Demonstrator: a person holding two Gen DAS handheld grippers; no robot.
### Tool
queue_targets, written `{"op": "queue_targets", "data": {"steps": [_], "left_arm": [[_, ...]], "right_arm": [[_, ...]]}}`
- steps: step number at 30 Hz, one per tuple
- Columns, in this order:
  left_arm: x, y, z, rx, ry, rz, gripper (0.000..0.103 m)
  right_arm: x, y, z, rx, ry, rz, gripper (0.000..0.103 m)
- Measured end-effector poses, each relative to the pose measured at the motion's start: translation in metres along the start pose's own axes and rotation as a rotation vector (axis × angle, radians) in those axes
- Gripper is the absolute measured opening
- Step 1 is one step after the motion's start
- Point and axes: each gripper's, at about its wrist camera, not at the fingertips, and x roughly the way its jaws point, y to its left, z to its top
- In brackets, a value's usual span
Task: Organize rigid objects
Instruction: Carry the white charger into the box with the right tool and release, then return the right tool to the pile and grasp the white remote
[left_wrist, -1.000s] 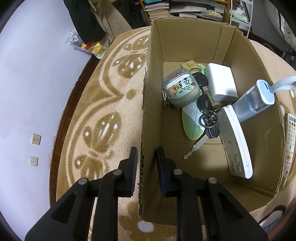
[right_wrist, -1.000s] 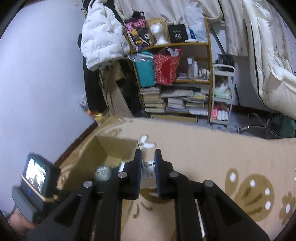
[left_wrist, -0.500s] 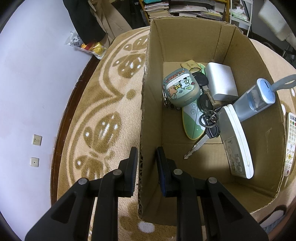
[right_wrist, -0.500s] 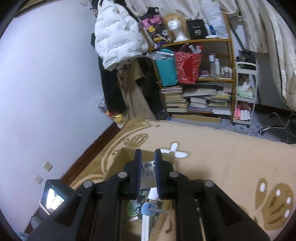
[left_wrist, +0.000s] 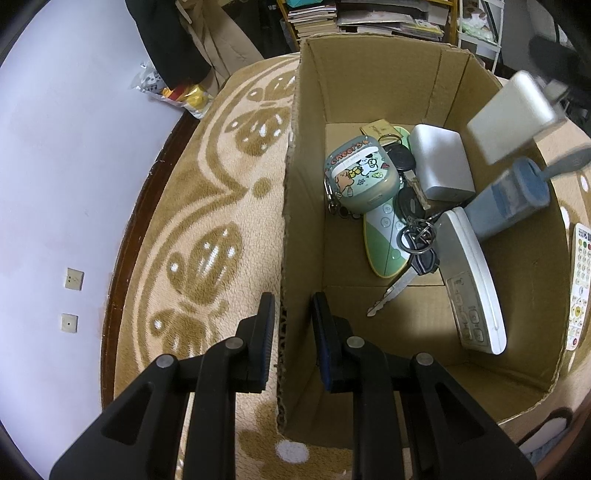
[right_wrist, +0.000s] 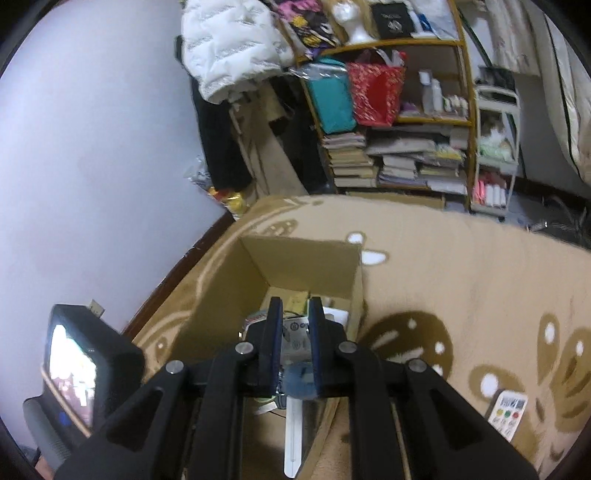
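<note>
An open cardboard box (left_wrist: 306, 206) stands on a patterned blanket. Inside lie a cartoon earbud case (left_wrist: 360, 173), a green remote (left_wrist: 386, 240), keys (left_wrist: 413, 243), a silver power bank (left_wrist: 439, 162), a white remote (left_wrist: 472, 284) and a blue bottle (left_wrist: 509, 201). My left gripper (left_wrist: 291, 325) is shut on the box's left wall. My right gripper (right_wrist: 295, 332) is shut on a white rectangular device (right_wrist: 293, 341); the device also shows in the left wrist view (left_wrist: 513, 114), above the box's far right corner.
A white remote with coloured buttons (left_wrist: 580, 280) lies on the blanket right of the box, also in the right wrist view (right_wrist: 508, 410). A bookshelf (right_wrist: 399, 122) and clothes stand beyond. The left gripper's screen (right_wrist: 74, 369) sits left.
My right gripper has come over the box with the white device, which now appears in the left wrist view. The left gripper and box have hardly moved.
</note>
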Motion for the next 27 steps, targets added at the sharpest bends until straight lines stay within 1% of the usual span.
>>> {"op": "queue_targets", "data": {"steps": [3, 8, 10, 12, 13, 14, 16, 17, 18, 19, 20, 21, 23, 24, 25, 26, 27], "left_arm": [[0.0, 0.0, 0.0, -0.004, 0.002, -0.002, 0.02], [0.001, 0.002, 0.001, -0.013, 0.008, -0.012, 0.02], [0.001, 0.002, 0.001, -0.011, 0.007, -0.01, 0.02], [0.002, 0.001, 0.002, -0.008, 0.007, -0.007, 0.02], [0.002, 0.001, 0.002, -0.008, 0.007, -0.007, 0.02], [0.002, 0.001, 0.001, -0.008, 0.007, -0.007, 0.02], [0.002, 0.001, 0.001, -0.011, 0.008, -0.008, 0.02], [0.002, 0.001, 0.001, -0.01, 0.009, -0.009, 0.02], [0.002, 0.0, 0.002, -0.01, 0.008, -0.008, 0.02], [0.002, 0.0, 0.002, -0.01, 0.009, -0.007, 0.021], [0.002, 0.0, 0.002, -0.009, 0.01, -0.007, 0.02], [0.002, 0.0, 0.002, -0.008, 0.009, -0.006, 0.021], [0.001, 0.0, 0.002, -0.009, 0.009, -0.008, 0.021], [0.001, 0.001, 0.002, -0.01, 0.009, -0.009, 0.021], [0.001, 0.001, 0.002, -0.011, 0.01, -0.011, 0.021], [0.001, 0.001, 0.002, -0.011, 0.01, -0.011, 0.021], [0.001, 0.002, 0.002, -0.013, 0.01, -0.011, 0.021]], "right_arm": [[0.004, -0.011, -0.002, 0.043, 0.004, 0.004, 0.015], [0.0, -0.009, -0.001, 0.018, -0.009, -0.013, 0.015], [-0.002, -0.006, 0.0, 0.003, -0.003, 0.001, 0.015], [-0.009, -0.003, 0.0, -0.009, -0.023, -0.007, 0.015], [-0.013, -0.002, 0.0, -0.02, -0.026, 0.005, 0.015], [-0.017, 0.0, 0.0, -0.031, -0.024, 0.005, 0.017], [-0.023, 0.003, -0.003, -0.05, -0.019, -0.004, 0.028], [-0.027, 0.003, -0.005, -0.055, -0.019, -0.002, 0.038], [-0.03, 0.002, -0.007, -0.053, -0.02, -0.001, 0.044], [-0.033, 0.001, -0.009, -0.048, -0.019, 0.0, 0.046], [-0.035, -0.001, -0.009, -0.043, -0.015, -0.004, 0.052], [-0.038, -0.002, -0.01, -0.038, -0.017, -0.009, 0.06], [-0.045, -0.006, -0.012, -0.03, -0.04, -0.029, 0.069], [-0.049, -0.007, -0.013, -0.031, -0.049, -0.041, 0.076], [-0.053, -0.009, -0.013, -0.036, -0.052, -0.045, 0.081], [-0.055, -0.011, -0.013, -0.043, -0.055, -0.042, 0.091], [-0.058, -0.013, -0.014, -0.05, -0.062, -0.041, 0.096]]}}
